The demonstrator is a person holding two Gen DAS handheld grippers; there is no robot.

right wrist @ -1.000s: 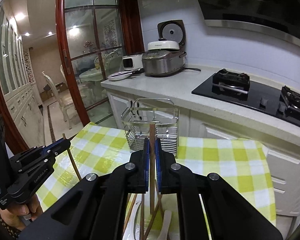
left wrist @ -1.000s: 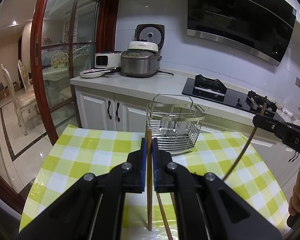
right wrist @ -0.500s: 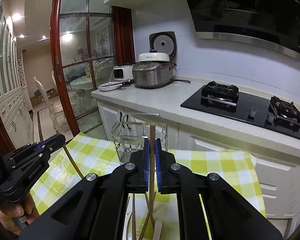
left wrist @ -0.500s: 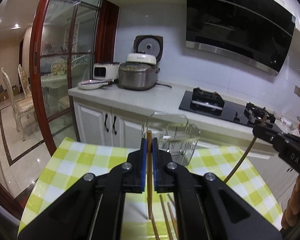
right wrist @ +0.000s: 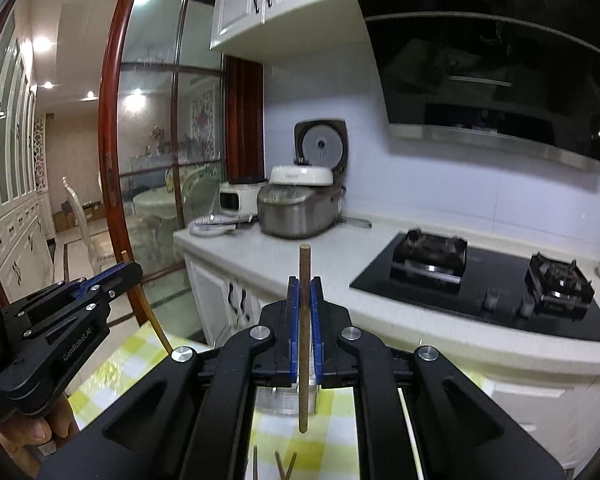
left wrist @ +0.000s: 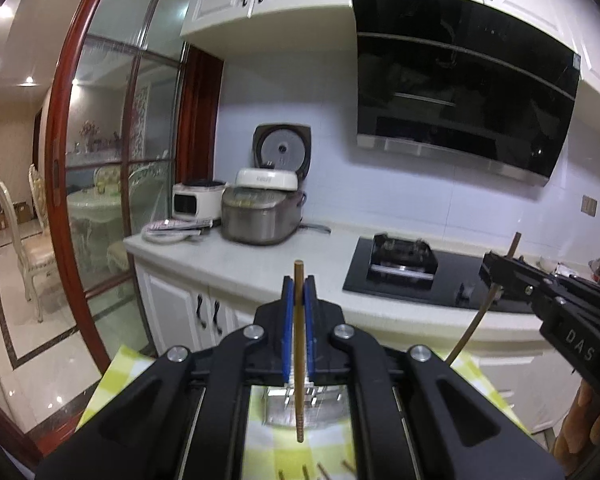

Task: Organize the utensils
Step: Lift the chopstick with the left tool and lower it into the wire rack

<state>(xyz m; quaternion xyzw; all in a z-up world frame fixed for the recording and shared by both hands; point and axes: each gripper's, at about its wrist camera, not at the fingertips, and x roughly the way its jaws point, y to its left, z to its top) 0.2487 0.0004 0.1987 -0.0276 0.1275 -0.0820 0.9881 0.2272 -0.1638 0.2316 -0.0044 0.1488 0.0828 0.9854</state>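
A: Starting at the left, what is the left gripper (left wrist: 299, 300) doing?

B: Its jaws are pinched tight on one wooden chopstick (left wrist: 299, 344), held upright, lower tip hanging free above the checked tabletop (left wrist: 112, 372).

A: And the place it belongs?

B: The wire rack (left wrist: 306, 402) stands on the tabletop just below and beyond the jaws, mostly hidden behind them and blurred.

A: What about the loose pieces?

B: A few more chopstick tips (right wrist: 285, 465) poke in at the bottom edge, lying on the tabletop.

A: Further right?

B: The right gripper (right wrist: 305, 312) mirrors the left: jaws narrow, clamped on a second chopstick (right wrist: 304, 344), also upright and clear of the tabletop. A hand (right wrist: 28, 436) on the left gripper's handle shows at the edge of the right wrist view.

A: So which step is this?

B: I judge it the carry, with both sticks lifted and neither yet in the rack.

A: And next?

B: Bring each tip over an open slot, keep the stick vertical, lower it inside, then release. The two grippers sit close, so going one at a time seems safer.
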